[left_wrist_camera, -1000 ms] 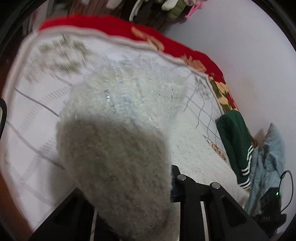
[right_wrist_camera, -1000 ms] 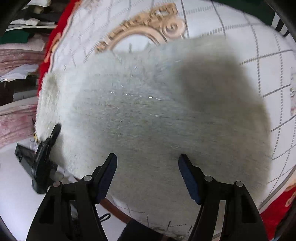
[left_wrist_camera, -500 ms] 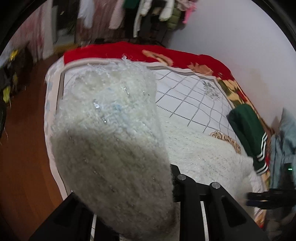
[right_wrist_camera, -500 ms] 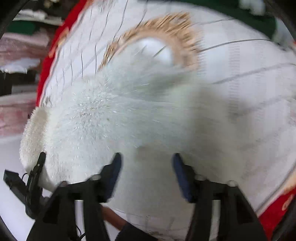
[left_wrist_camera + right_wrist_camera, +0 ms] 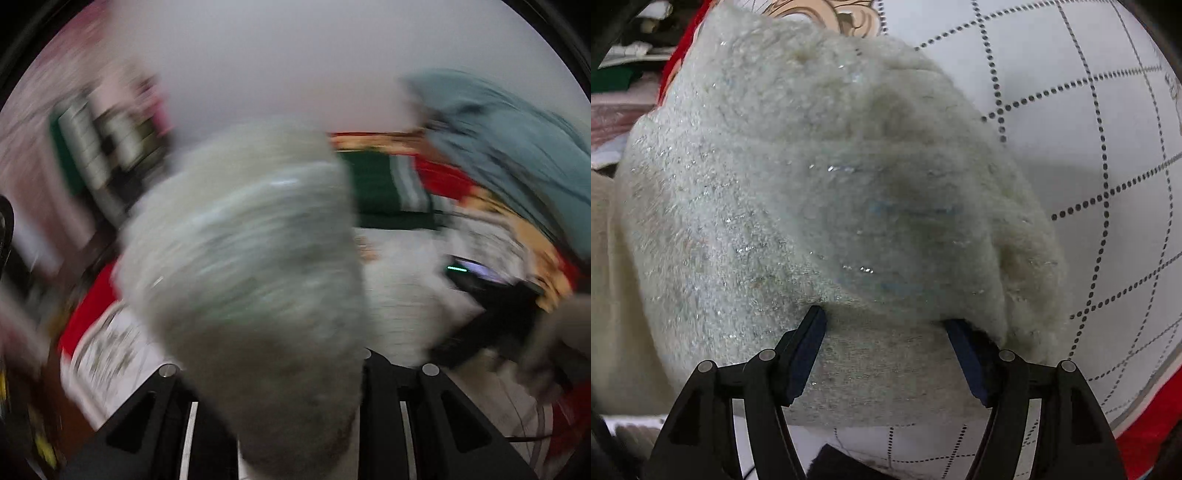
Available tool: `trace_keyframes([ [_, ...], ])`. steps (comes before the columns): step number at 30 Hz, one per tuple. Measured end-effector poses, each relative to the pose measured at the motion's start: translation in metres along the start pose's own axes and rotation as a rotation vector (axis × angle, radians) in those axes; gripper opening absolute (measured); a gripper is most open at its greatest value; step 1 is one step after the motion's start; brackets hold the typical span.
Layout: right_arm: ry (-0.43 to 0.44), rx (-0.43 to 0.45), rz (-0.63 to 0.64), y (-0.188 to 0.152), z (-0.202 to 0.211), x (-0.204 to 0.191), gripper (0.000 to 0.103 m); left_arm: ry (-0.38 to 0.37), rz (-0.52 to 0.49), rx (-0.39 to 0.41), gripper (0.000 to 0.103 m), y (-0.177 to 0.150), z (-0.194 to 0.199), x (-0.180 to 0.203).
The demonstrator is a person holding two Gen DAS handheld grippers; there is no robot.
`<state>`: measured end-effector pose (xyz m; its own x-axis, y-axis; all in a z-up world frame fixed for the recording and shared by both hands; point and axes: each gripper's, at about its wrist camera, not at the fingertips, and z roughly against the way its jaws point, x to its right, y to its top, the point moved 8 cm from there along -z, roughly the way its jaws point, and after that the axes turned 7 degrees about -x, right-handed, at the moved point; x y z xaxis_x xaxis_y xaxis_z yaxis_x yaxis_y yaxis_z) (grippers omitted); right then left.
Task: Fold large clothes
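Blur smears left view; fuzzy sweater [image 5: 251, 266] hides left gripper [image 5: 280, 373] fingertips

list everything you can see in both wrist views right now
fluffy white sparkly knit sweater: one, off-white with silver threads, spread on the bed, one part lifted in the left gripper
white quilted bedspread with dotted grid: one, white with a red floral border, under the sweater
dark green striped garment: one, green with pale stripes, on the bed behind the sweater, blurred
pale blue denim garment: one, blue-grey, far right by the wall, blurred
left gripper: black, shut on a sweater bunch
right gripper: black with blue pads, open, fingers apart over the sweater
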<state>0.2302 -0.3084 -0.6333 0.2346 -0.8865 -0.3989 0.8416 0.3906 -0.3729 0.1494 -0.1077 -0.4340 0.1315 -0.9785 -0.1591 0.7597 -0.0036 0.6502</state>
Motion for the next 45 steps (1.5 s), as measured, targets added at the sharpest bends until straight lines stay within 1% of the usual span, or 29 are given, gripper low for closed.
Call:
trace_keyframes([
  [3,0.074,-0.020,-0.018,0.000,0.000,0.010,0.071,-0.117,-0.164,-0.004,0.019,0.000,-0.005,0.064],
  [4,0.092,-0.025,-0.022,0.000,0.000,0.012,0.071,-0.147,-0.194,-0.016,0.019,-0.004,-0.010,0.080],
  [5,0.113,-0.031,-0.026,0.000,0.000,0.014,0.071,-0.174,-0.231,-0.034,0.019,-0.010,-0.018,0.098],
  [6,0.157,-0.041,-0.035,-0.001,0.000,0.019,0.071,-0.180,-0.258,-0.038,0.019,-0.013,-0.023,0.108],
  [9,0.300,-0.057,-0.074,-0.002,0.007,0.031,0.069,-0.210,-0.282,-0.081,0.019,-0.023,-0.044,0.125],
  [10,0.346,-0.059,-0.098,-0.005,0.010,0.040,0.063,-0.205,-0.284,-0.086,0.019,-0.024,-0.049,0.126],
  [11,0.372,-0.050,-0.120,-0.008,0.015,0.047,0.060,-0.206,-0.286,-0.111,0.019,-0.026,-0.058,0.126],
  [13,0.427,0.005,-0.180,-0.019,0.034,0.071,0.059,-0.211,-0.280,-0.146,0.019,-0.032,-0.069,0.124],
  [14,0.438,0.041,-0.201,-0.025,0.044,0.081,0.059,-0.206,-0.290,-0.165,0.019,-0.036,-0.074,0.122],
  [16,0.443,0.120,-0.209,-0.041,0.068,0.101,0.062,-0.182,-0.377,-0.199,0.020,-0.051,-0.084,0.130],
  [17,0.415,0.158,-0.209,-0.047,0.078,0.107,0.066,-0.165,-0.426,-0.210,0.020,-0.058,-0.089,0.136],
  [18,0.361,0.199,-0.208,-0.050,0.088,0.116,0.073,-0.142,-0.484,-0.224,0.021,-0.065,-0.096,0.141],
  [19,0.309,0.245,-0.201,-0.056,0.100,0.123,0.074,-0.127,-0.516,-0.228,0.021,-0.070,-0.098,0.143],
  [21,0.279,0.293,-0.181,-0.064,0.119,0.129,0.074,-0.096,-0.545,-0.222,0.023,-0.067,-0.095,0.146],
  [23,0.283,0.335,-0.151,-0.066,0.141,0.118,0.074,-0.077,-0.527,-0.229,0.030,-0.057,-0.085,0.141],
  [25,0.355,0.330,-0.120,-0.073,0.152,0.105,0.074,-0.094,-0.451,-0.229,0.034,-0.047,-0.067,0.131],
  [27,0.446,0.306,-0.097,-0.071,0.153,0.084,0.074,-0.125,-0.350,-0.233,0.050,-0.039,-0.051,0.113],
  [28,0.468,0.294,-0.092,-0.075,0.157,0.078,0.074,-0.140,-0.318,-0.238,0.068,-0.036,-0.046,0.109],
  [29,0.484,0.279,-0.091,-0.067,0.154,0.065,0.074,-0.160,-0.297,-0.243,0.081,-0.036,-0.043,0.105],
  [30,0.509,0.262,-0.089,-0.062,0.147,0.054,0.074,-0.188,-0.262,-0.247,0.084,-0.035,-0.039,0.100],
  [32,0.563,0.225,-0.085,-0.060,0.139,0.039,0.075,-0.214,-0.240,-0.260,0.087,-0.036,-0.039,0.099],
  [33,0.580,0.205,-0.086,-0.058,0.136,0.032,0.079,-0.225,-0.247,-0.276,0.088,-0.041,-0.040,0.101],
  [35,0.582,0.187,-0.067,-0.051,0.129,0.019,0.085,-0.219,-0.267,-0.287,0.088,-0.047,-0.039,0.105],
  [38,0.587,0.154,-0.031,-0.040,0.118,-0.001,0.087,-0.210,-0.248,-0.293,0.088,-0.053,-0.027,0.102],
  [40,0.564,0.116,0.002,-0.033,0.106,-0.014,0.094,-0.202,-0.219,-0.296,0.088,-0.055,-0.022,0.094],
  [41,0.542,0.103,0.012,-0.027,0.098,-0.019,0.094,-0.185,-0.197,-0.297,0.088,-0.058,-0.015,0.088],
  [43,0.506,0.024,0.024,-0.018,0.071,-0.036,0.093,-0.166,-0.160,-0.302,0.088,-0.060,-0.008,0.079],
  [44,0.501,-0.015,0.030,-0.016,0.061,-0.043,0.092,-0.151,-0.137,-0.307,0.088,-0.063,-0.003,0.072],
  [45,0.490,-0.013,0.034,-0.013,0.054,-0.051,0.066,-0.140,-0.104,-0.318,0.088,-0.066,0.003,0.064],
])
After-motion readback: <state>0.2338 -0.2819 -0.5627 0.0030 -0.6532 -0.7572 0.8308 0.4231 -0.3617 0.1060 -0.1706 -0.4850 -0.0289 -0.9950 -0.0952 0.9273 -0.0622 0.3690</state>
